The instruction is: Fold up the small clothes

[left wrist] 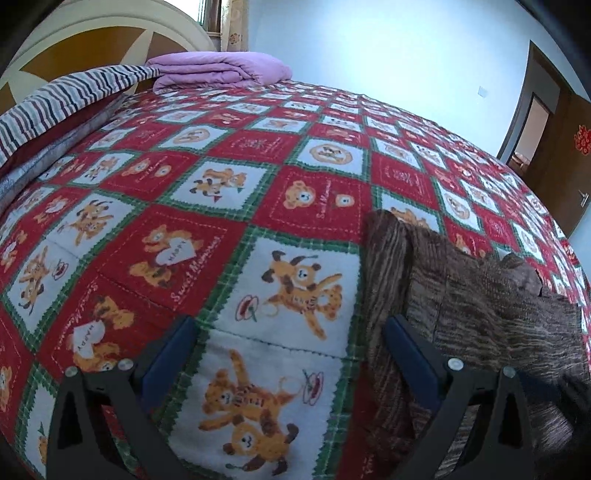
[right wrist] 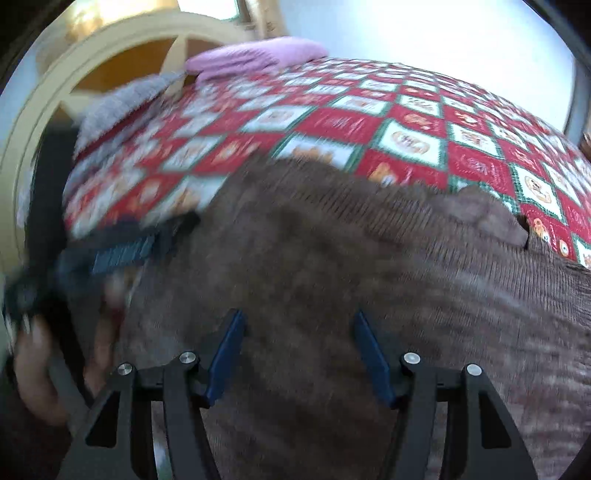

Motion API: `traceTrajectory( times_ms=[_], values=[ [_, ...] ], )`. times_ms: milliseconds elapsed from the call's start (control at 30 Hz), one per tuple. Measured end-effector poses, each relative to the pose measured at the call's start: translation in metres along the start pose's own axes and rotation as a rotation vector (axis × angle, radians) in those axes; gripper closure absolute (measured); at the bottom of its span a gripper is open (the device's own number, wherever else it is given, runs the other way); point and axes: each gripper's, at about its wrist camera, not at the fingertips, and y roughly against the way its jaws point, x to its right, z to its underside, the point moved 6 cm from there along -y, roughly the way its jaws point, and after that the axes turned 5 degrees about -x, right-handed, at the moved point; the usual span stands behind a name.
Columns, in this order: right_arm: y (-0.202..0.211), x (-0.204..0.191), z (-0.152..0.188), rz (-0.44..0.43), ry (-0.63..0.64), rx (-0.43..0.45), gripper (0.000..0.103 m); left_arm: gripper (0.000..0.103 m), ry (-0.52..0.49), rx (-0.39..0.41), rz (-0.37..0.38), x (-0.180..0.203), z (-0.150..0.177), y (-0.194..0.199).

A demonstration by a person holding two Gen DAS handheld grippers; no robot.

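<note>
A brown ribbed knit garment (left wrist: 472,306) lies spread on a bed covered by a red, white and green bear-print quilt (left wrist: 221,206), as two hand-held grippers hang over it. Seen from the left wrist camera, the left gripper (left wrist: 291,328) stands with its jaws wide apart and nothing between them but bare quilt; the garment's folded left edge lies just beside and partly under the right-hand finger (left wrist: 410,354), spreading away to the right. In the blurred right wrist view, the right gripper (right wrist: 299,325) hangs directly above the middle of the brown knit, its blue pads (right wrist: 227,354) apart and closed on nothing, the fabric filling the frame beneath and beyond them. At that view's left edge the left gripper appears as a dark blur at the garment's border, with a person's hand (right wrist: 40,373) on its handle. At the head of the bed sit a folded purple blanket (left wrist: 221,70), a striped cover (left wrist: 62,99) and a cream headboard (left wrist: 92,29).
</note>
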Motion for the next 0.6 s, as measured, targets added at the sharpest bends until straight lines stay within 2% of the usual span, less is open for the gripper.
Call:
traceTrajectory(
  times_ms=[67, 167, 300, 400, 533, 600],
  values=[
    [0.009, -0.008, 0.011, 0.047, 0.046, 0.024, 0.04, 0.0, -0.009, -0.004, -0.008, 0.001, 0.0, -0.001],
    [0.016, -0.015, 0.025, 0.012, 0.058, -0.004, 0.04, 0.0, -0.018, -0.004, -0.024, 0.001, 0.0, -0.002],
    [0.027, -0.028, 0.046, 0.056, 0.12, 0.009, 0.04, 0.0, -0.029, -0.009, -0.034, 0.003, 0.001, -0.003],
    [0.033, -0.041, 0.064, 0.014, 0.132, -0.01, 0.04, 0.0, -0.045, -0.016, -0.045, 0.005, 0.001, -0.005],
    [0.041, -0.059, 0.083, 0.052, 0.199, 0.004, 0.04, 0.0, -0.082, -0.028, -0.055, 0.011, 0.001, -0.007],
    [0.044, -0.065, 0.092, 0.102, 0.206, 0.044, 0.04, 0.0, -0.089, -0.031, -0.056, 0.012, 0.001, -0.008]
  ],
)
